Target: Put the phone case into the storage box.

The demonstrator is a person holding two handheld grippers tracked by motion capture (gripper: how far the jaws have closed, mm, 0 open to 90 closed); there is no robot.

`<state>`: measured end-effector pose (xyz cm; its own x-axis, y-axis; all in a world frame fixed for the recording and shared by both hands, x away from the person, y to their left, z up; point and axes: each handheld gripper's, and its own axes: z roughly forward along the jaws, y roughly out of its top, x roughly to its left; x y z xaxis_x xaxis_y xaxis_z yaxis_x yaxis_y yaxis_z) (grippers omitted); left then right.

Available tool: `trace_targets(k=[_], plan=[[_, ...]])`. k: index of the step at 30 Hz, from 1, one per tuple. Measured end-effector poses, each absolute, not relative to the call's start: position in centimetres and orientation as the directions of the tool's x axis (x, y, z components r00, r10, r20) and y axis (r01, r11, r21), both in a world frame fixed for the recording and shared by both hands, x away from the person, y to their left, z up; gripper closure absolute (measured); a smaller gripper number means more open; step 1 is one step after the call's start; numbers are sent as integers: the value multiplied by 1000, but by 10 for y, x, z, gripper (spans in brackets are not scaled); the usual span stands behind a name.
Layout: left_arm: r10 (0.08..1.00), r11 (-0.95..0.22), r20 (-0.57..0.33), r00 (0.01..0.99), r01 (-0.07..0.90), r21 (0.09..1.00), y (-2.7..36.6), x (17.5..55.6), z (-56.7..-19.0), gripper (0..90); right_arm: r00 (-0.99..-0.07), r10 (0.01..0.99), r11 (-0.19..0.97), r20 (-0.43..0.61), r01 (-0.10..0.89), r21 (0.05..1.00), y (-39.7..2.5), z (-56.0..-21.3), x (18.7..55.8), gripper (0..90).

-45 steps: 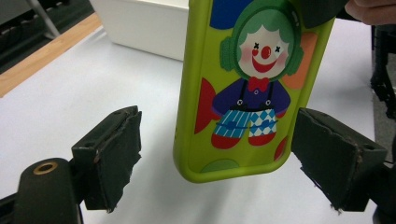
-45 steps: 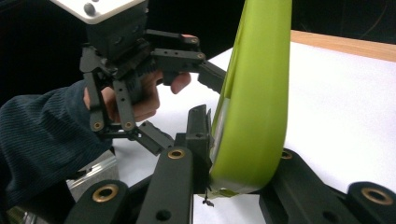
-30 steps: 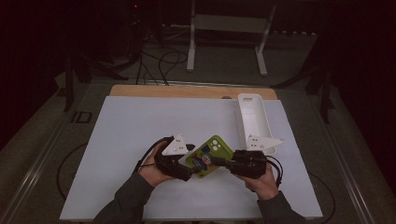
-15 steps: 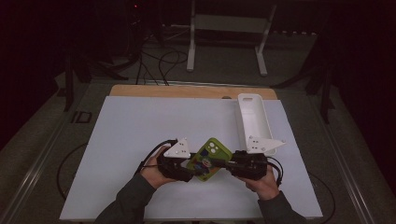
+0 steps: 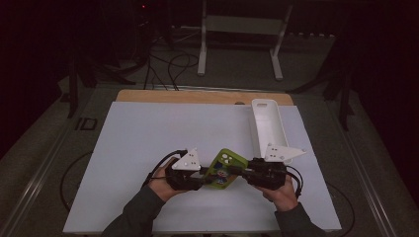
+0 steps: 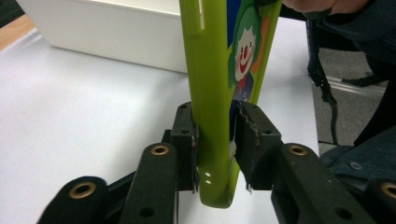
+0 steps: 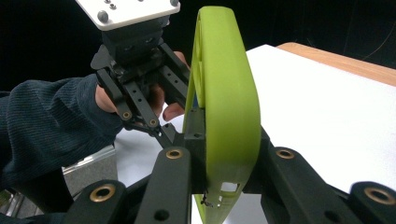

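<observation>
A lime-green phone case with a clown print inside hangs just above the white mat, held from both ends. My left gripper is shut on its near-left edge; in the left gripper view the two jaws pinch the case's rim. My right gripper is shut on the opposite end, and in the right gripper view the case stands on edge between the jaws. The left gripper and its hand show beyond the case there.
A long white tray lies at the right back of the white mat, just beyond the right gripper. A wooden table edge runs along the far side. Cables trail on the floor behind the table.
Both grippers and the case between them have drifted slightly toward the person. Both grips are unchanged.
</observation>
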<state>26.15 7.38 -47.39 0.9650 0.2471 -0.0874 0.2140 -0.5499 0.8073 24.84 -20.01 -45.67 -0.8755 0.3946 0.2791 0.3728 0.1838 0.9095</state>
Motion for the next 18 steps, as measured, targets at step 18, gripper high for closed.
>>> trace_targets(k=[18], plan=[[296, -525, -58, 953, 213, 824, 74, 255, -475, 778, -842, 477, 195, 250, 379, 905, -191, -459, 250, 493]])
